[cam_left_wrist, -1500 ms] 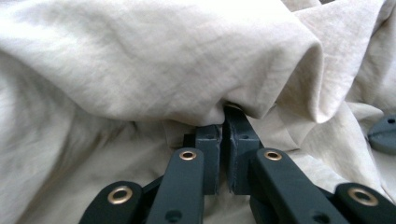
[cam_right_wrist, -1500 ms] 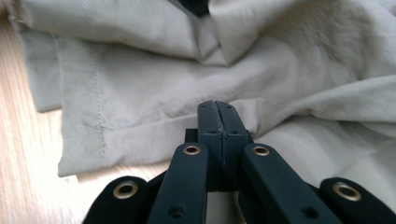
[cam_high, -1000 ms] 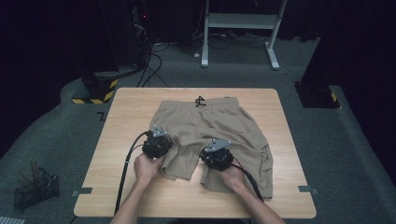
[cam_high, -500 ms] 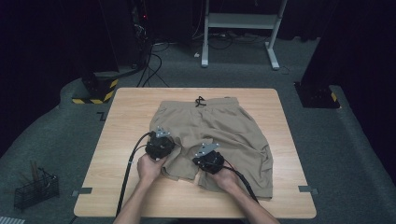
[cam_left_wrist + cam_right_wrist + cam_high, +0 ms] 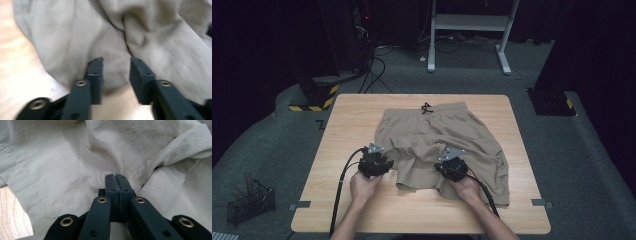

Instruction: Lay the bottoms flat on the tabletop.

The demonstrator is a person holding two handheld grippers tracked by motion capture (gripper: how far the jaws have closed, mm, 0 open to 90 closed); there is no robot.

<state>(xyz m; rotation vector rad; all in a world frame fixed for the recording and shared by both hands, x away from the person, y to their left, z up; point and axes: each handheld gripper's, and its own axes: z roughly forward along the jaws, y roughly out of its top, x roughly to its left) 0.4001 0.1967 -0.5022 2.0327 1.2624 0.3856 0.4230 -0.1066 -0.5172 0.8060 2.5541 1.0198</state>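
Khaki shorts (image 5: 439, 135) lie crumpled on the wooden table (image 5: 347, 120), waistband and drawstring at the far side. My left gripper (image 5: 377, 161) sits at the edge of the near left leg. In the left gripper view its jaws have just been opening, and the left gripper (image 5: 116, 65) stands open over the cloth (image 5: 75, 37) without pinching it. My right gripper (image 5: 451, 167) rests on the near right leg. In the right gripper view the right gripper (image 5: 116, 177) is shut, with a puckered fold of the shorts (image 5: 62, 165) caught at its tips.
A black wire basket (image 5: 249, 202) stands on the floor to the left of the table. A white desk frame (image 5: 472, 22) and cables are beyond the far edge. Bare wood lies on either side of the shorts.
The two hands have drawn apart, the left gripper sliding left and the right one back to the right. The left jaws have opened off the cloth.
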